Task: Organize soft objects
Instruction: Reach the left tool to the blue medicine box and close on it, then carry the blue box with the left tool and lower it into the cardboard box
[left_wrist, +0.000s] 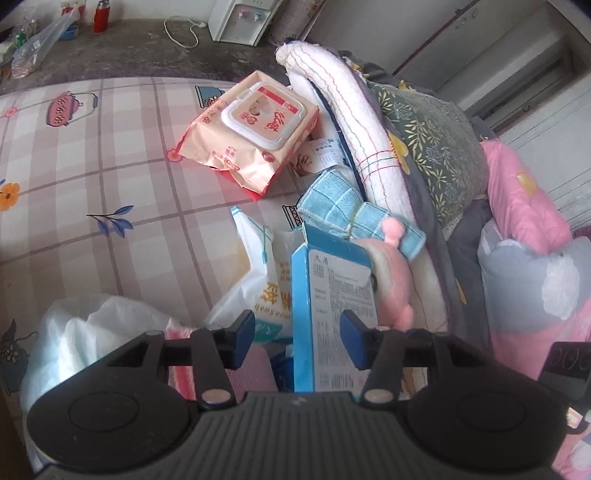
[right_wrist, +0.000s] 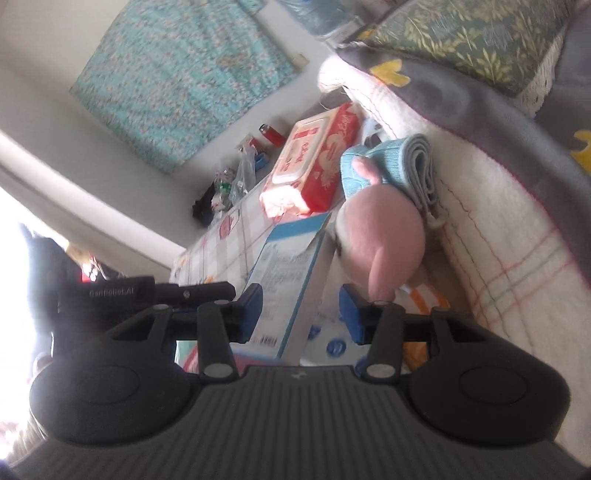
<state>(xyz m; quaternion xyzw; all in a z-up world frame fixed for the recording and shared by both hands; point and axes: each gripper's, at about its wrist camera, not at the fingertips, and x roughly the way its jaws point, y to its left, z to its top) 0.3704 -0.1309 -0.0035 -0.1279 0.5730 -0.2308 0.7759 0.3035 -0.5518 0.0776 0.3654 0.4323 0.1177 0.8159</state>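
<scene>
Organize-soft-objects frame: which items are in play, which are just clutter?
In play:
pink plush toy
rolled blue towel
wet wipes pack
cotton swab bag
blue box, standing between the open left gripper jaws

Clutter:
red thermos
water dispenser
white cable
green floral pillow

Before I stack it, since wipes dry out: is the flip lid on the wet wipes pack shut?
Shut. The white flip lid lies flat on the wet wipes pack, no gap showing.
</scene>
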